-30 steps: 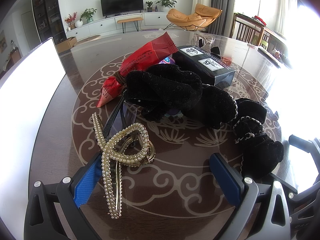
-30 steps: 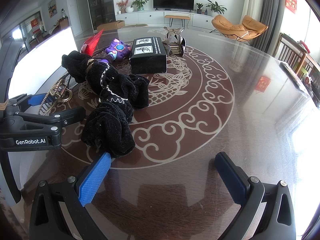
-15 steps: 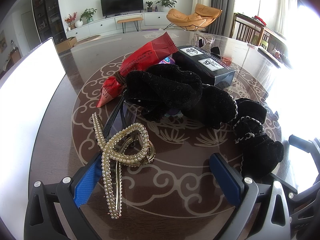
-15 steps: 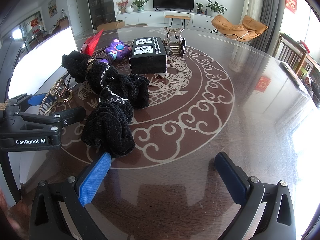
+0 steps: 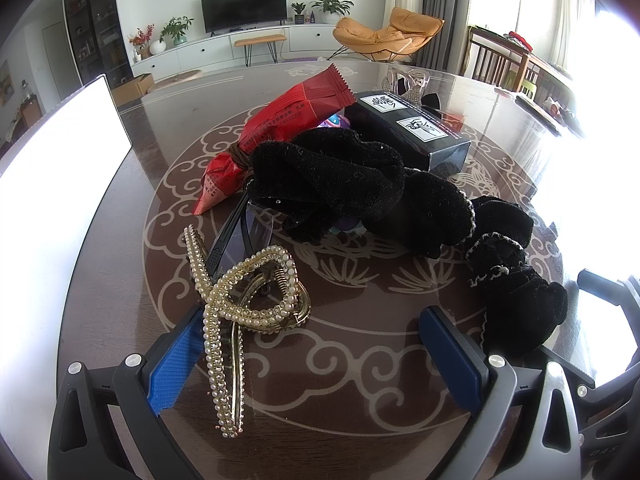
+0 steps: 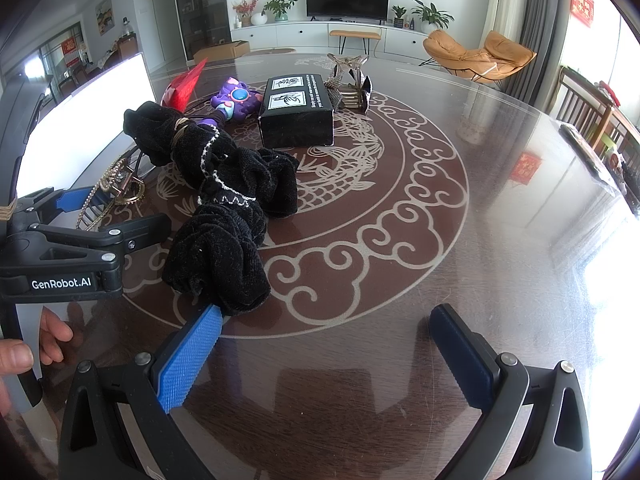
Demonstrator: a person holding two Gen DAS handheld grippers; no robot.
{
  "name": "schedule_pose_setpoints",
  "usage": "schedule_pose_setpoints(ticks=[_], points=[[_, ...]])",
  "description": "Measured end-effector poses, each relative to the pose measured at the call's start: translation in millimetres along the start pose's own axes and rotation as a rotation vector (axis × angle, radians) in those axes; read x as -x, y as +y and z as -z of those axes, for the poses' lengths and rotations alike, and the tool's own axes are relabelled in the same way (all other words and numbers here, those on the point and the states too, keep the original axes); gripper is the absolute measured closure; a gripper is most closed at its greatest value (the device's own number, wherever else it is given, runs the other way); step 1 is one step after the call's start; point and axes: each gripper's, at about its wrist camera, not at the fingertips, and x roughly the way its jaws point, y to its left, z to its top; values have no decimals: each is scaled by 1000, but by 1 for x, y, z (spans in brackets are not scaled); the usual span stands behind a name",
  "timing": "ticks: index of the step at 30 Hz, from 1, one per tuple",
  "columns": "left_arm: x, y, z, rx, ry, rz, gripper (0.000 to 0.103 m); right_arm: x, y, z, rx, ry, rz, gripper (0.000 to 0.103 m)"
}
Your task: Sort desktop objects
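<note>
The left gripper (image 5: 312,356) is standing with its blue-padded fingers (image 5: 176,364) spread wide and holding nothing. The gold pearl-studded hair claw clip (image 5: 244,304) is lying just inside the left pad, its long tail running down between the jaws; contact with the pad cannot be confirmed. The right gripper (image 6: 324,356) is likewise gaping wide and empty over bare glass.

Taking the rectangular black cardboard box with white labels (image 5: 412,130) as landmark: the heap of black velvet scrunchies trimmed in white beading (image 5: 360,188) is sprawling directly in front of it, toward the grippers. The red foil snack packet (image 5: 280,124) is leaning at its left. The purple plastic toy (image 6: 234,102) is lying beside the box's left face. A pair of dark-framed glasses (image 5: 240,232) is poking out from under the scrunchies, toward the clip. A silver metallic clip (image 6: 348,80) is standing behind the box.

Sorting appears not yet begun; all items are remaining clustered on the round glass-topped patterned table (image 6: 400,240).

Risks, as judged: closing on the clip off-centre is likely to make the curved, slick metal squirt sideways or skate across the glass. The clip is overlapping the glasses' arm, so lifting could drag them along. The right gripper's left pad is sitting just beside a scrunchie and could snag it.
</note>
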Motion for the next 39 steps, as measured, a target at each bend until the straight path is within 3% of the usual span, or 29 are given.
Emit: schedule_pose_setpoints(ticks=[9,16,20,26,30,35,39], points=[[3,1,5,-17,2,14,0,0,0,0,0,0,0,0],[39,27,54,-115,10,82,0,0,0,0,0,0,0,0],[48,46,67,-102,11,77,0,0,0,0,0,0,0,0],[32,39,45,-49,63,33,0,-1,-1,0,0,0,0,0],[16,30,19,5,70,51,0,0,0,0,0,0,0,0],[-9,34,-13,100,74,-67,0,-1,-1,0,0,0,0,0],[-14,43,-20,109,87,-72,0,0,0,0,1,0,0,0]])
